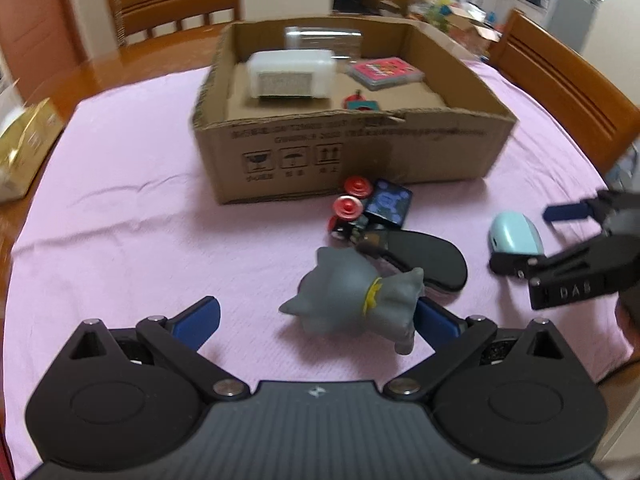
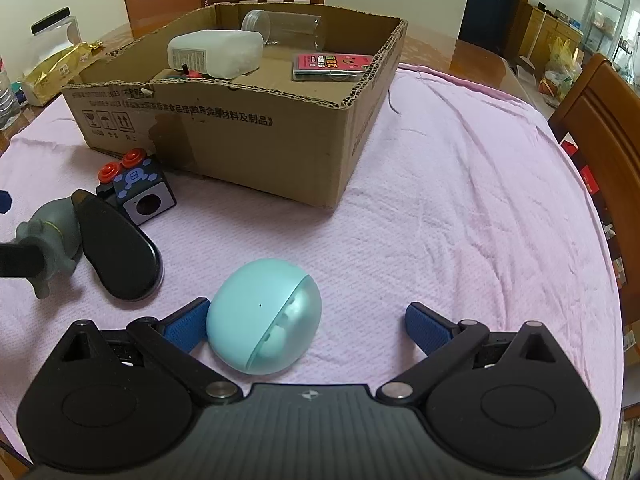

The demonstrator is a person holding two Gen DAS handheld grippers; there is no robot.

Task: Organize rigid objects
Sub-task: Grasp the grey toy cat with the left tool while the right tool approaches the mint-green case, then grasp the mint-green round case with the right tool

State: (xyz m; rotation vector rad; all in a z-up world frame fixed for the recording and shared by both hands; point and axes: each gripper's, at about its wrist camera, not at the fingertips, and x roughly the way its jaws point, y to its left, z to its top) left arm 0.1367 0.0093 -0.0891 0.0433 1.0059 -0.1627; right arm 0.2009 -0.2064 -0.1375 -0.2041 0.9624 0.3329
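A grey cat figure (image 1: 356,296) lies on the pink cloth between the open fingers of my left gripper (image 1: 320,320), touching the right finger. A turquoise egg-shaped case (image 2: 266,316) lies between the open fingers of my right gripper (image 2: 306,326), against the left finger; it also shows in the left wrist view (image 1: 516,236). A black oval case (image 1: 424,256) and a dark cube with red buttons (image 1: 372,204) lie in front of the cardboard box (image 1: 352,152). The box holds a white container (image 1: 292,74), a clear jar (image 2: 284,26) and a pink card pack (image 1: 384,72).
Wooden chairs (image 1: 172,4) stand behind and to the right (image 2: 600,128) of the table. A gold packet (image 1: 24,144) lies at the left edge. A black-lidded jar (image 2: 56,28) stands at the far left.
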